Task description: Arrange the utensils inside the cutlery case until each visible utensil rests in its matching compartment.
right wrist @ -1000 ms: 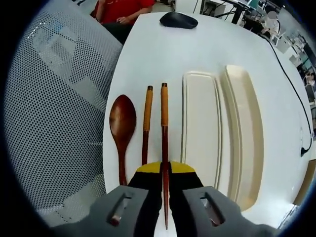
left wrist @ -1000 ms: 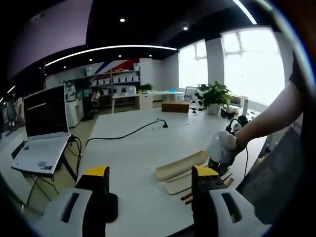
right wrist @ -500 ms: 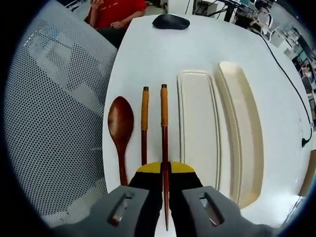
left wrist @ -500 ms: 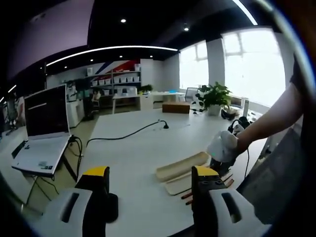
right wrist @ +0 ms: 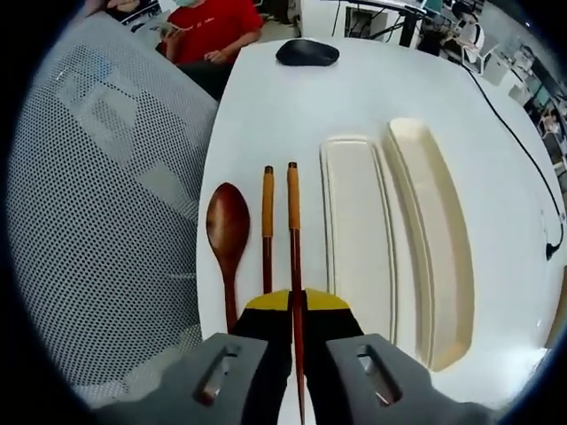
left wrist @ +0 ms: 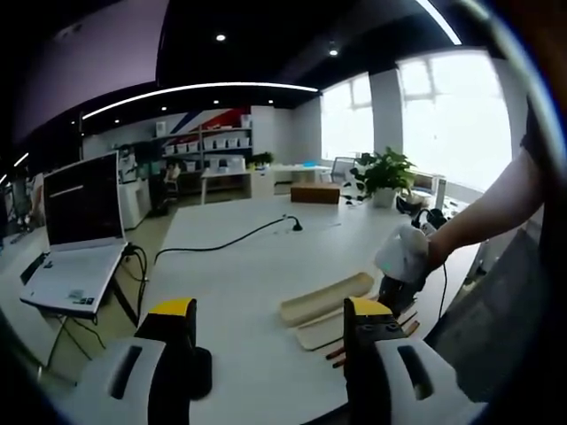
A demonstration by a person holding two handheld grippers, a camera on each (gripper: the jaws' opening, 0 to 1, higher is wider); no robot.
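Gripping one chopstick (right wrist: 292, 230), the right gripper (right wrist: 297, 305) has lifted slightly.

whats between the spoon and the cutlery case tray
In the right gripper view, two chopsticks lie between the spoon and the tray: a loose chopstick and the one the right gripper clamps.

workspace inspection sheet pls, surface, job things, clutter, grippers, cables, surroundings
surface: white table, bare between items
job's things: wooden spoon and one chopstick lie side by side on the table; second chopstick clamped; two cream case halves beside them hold no utensils
clutter: black mouse at far end
grippers: right gripper shut on the second chopstick; left gripper open, holding nothing
cables: black cable across the table
surroundings: mesh chair back, laptop, potted plant, seated person in red
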